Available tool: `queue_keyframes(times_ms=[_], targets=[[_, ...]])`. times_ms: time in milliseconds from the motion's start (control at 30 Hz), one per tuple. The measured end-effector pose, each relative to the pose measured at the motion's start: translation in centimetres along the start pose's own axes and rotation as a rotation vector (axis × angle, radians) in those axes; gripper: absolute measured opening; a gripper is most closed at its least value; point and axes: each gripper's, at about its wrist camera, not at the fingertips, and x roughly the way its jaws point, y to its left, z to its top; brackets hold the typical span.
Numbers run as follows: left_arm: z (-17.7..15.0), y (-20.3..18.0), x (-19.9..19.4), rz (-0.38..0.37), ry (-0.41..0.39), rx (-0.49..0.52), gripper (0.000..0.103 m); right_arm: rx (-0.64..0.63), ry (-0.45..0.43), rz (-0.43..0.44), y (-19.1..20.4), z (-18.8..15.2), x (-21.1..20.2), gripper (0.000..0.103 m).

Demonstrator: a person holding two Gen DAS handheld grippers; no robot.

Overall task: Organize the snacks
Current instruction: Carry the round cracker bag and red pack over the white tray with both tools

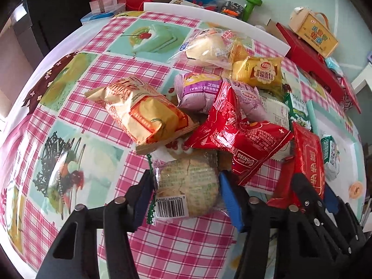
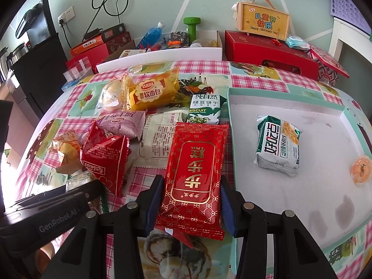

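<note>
Snacks heaped on worktop [image 1: 76, 107]; your left claw [image 1: 186, 191] pinches the clear-wrapped cookie [image 1: 188, 186], right claw [image 2: 189, 197] grips red pack [image 2: 193, 174]. Squeeze harder and cookie crumbles.

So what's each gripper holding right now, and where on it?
Left gripper: clear-wrapped round biscuit, by its sides. Right gripper: flat red packet, long edges near its bottom end.

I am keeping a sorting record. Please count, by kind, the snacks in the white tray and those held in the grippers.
Packets in the white tray: 1, the white-green packet
Jelly cups in the tray: 1, the orange jelly cup
Packets held in grippers: 2, the red flat packet in the right gripper, the clear biscuit packet in the left gripper
Total: 4
</note>
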Motion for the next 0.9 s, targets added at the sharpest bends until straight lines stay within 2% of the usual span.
queue_keyframes(times_ms=[233,433,733,900], targets=[[-0.8,0.5,-1.1,-0.009,-0.017,-0.003,0.054,-0.001,-0.016,0.007,-0.1,0.0,-0.5,0.048],[-1.1,0.7,-3.3,-0.022,-0.064,-0.003,0.054,0.01,-0.044,0.014,-0.3,0.2,-1.2,0.048],[-1.0,0.9,-7.3,-0.043,-0.166,-0.013,0.054,0.033,-0.096,0.036,-1.0,0.6,-3.0,0.048],[-0.7,-0.3,-9.2,-0.057,-0.236,0.013,0.054,0.046,-0.121,0.042,-1.4,0.8,-3.8,0.048]])
